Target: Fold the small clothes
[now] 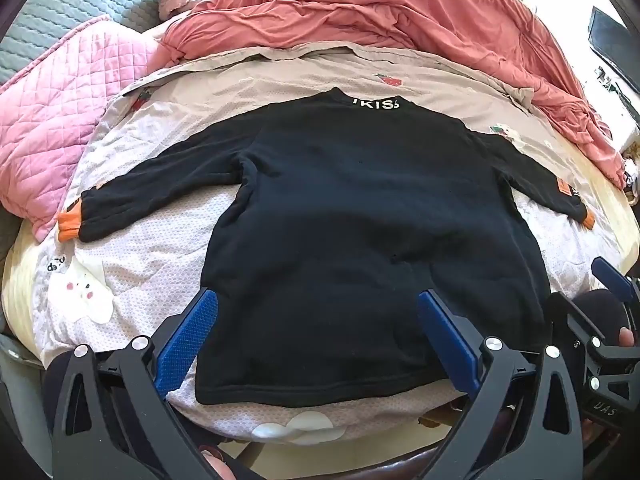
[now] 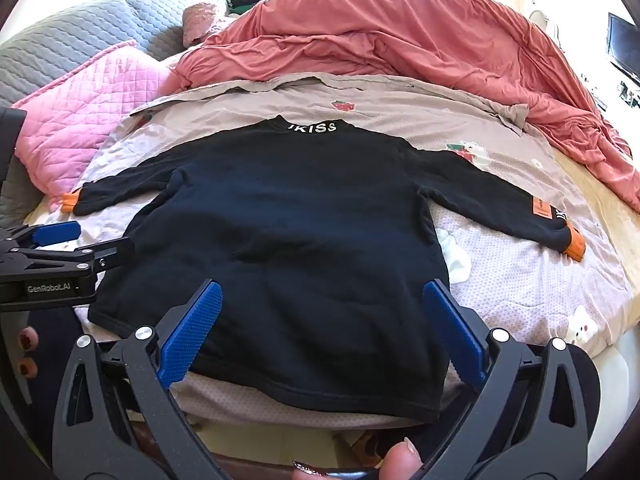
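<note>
A small black long-sleeved top (image 1: 344,216) with orange cuffs and white "KISS" letters on the collar lies flat on the bed, back up, both sleeves spread out; it also shows in the right wrist view (image 2: 288,240). My left gripper (image 1: 318,304) is open and empty above the hem's left part. My right gripper (image 2: 322,296) is open and empty above the hem's right part. The right gripper shows at the right edge of the left wrist view (image 1: 612,280). The left gripper shows at the left edge of the right wrist view (image 2: 60,236).
The top rests on a pale patterned bedsheet (image 1: 132,264). A rumpled coral duvet (image 1: 380,12) is heaped at the far side. A pink quilted pillow (image 1: 52,120) lies at the left, a grey quilt (image 2: 80,32) behind it. A dark screen (image 2: 624,48) stands at the far right.
</note>
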Available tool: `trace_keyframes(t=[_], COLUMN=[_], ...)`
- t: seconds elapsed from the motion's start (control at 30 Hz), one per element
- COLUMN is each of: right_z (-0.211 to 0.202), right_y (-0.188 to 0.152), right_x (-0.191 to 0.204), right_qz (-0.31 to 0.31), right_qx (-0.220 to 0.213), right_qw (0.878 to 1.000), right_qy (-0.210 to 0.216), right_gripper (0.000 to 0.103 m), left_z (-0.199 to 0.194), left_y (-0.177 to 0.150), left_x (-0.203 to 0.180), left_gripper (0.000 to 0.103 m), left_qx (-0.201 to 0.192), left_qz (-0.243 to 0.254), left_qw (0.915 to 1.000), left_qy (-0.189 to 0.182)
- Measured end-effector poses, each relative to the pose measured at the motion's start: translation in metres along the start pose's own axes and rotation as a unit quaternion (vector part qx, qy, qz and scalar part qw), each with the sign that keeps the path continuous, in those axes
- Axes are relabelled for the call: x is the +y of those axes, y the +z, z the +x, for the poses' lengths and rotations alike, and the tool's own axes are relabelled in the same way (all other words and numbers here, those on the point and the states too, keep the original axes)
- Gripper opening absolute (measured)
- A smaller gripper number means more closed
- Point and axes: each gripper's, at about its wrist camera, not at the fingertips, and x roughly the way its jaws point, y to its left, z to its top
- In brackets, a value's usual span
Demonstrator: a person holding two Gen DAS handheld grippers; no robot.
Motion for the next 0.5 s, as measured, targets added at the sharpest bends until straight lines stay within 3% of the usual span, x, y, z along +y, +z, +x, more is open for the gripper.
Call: trace_keyframes(t=[0.5], right_z=[-0.0018], right_y=[0.0004], right_x=[0.0004], right_qz=[-0.004], right_qx=[-0.006], right_qw=[1.0], right_qy=[-0.001], right_gripper=[0.095], left_z=[0.0003], left_y=[-0.0024], left_x=[-0.0009], left_gripper=[0.099], left_qx=[-0.002], left_qz=[0.0], left_qw=[1.0], left_qy=[-0.007])
